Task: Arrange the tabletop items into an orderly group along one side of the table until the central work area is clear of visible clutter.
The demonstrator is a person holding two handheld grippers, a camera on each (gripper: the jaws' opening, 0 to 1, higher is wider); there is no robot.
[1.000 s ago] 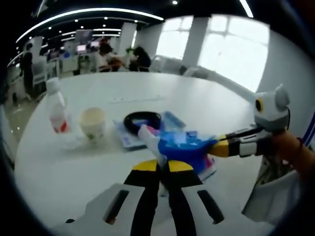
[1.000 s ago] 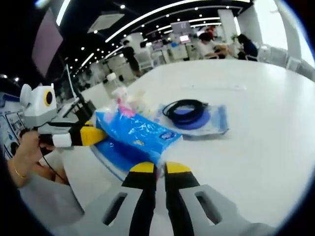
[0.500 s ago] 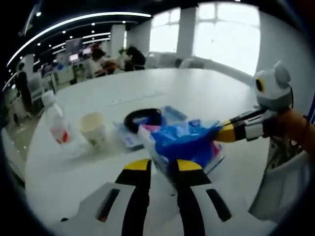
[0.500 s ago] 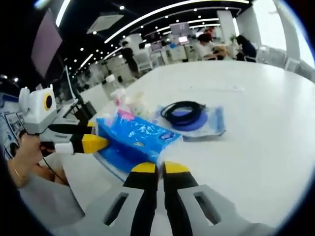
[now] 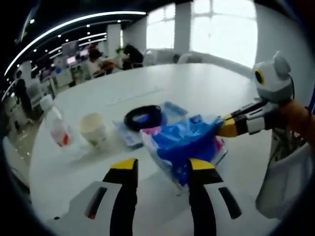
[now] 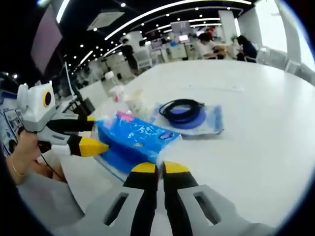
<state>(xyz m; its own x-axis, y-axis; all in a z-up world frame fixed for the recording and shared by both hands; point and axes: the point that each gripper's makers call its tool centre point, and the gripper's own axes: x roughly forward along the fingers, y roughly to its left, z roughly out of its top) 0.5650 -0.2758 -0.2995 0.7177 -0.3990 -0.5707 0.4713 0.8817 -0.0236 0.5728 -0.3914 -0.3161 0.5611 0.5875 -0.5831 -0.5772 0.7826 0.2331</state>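
Left gripper view: white round table point(image 5: 211, 93), seen across most of its top. On it, ordered by size:

- Blue tissue pack point(image 5: 184, 145), raised off the surface, near edge of the table. Far corner pinched by the right gripper point(image 5: 227, 129), entering from the right, yellow-tipped jaws clenched on the wrapper. Near end between the jaws of the left gripper point(image 5: 162, 167), released, spread wide, right jaw close against the pack, left jaw apart from it.
- Flat blue packet point(image 5: 172, 110) under a coil of black cable point(image 5: 142, 117), just beyond the pack.
- Clear plastic bottle point(image 5: 55, 129) with red label, upright, far left.
- Pale paper cup point(image 5: 93, 129), upright, just beside the bottle, between bottle and cable.

Right gripper view: same table point(image 6: 256, 123). Tissue pack point(image 6: 135, 140) at centre left, near corner caught between the closed yellow tips of the right gripper point(image 6: 156, 169). Left gripper point(image 6: 91, 133) entering from the left, held by a hand point(image 6: 22, 157), jaws parted one above the other at the pack's left end. Second blue pack point(image 6: 115, 158) lying flat beneath. Black cable coil point(image 6: 183, 109) on its blue packet point(image 6: 212, 120) beyond. Bottle point(image 6: 114, 87) and cup point(image 6: 134, 101) behind the pack, toward the far left edge.
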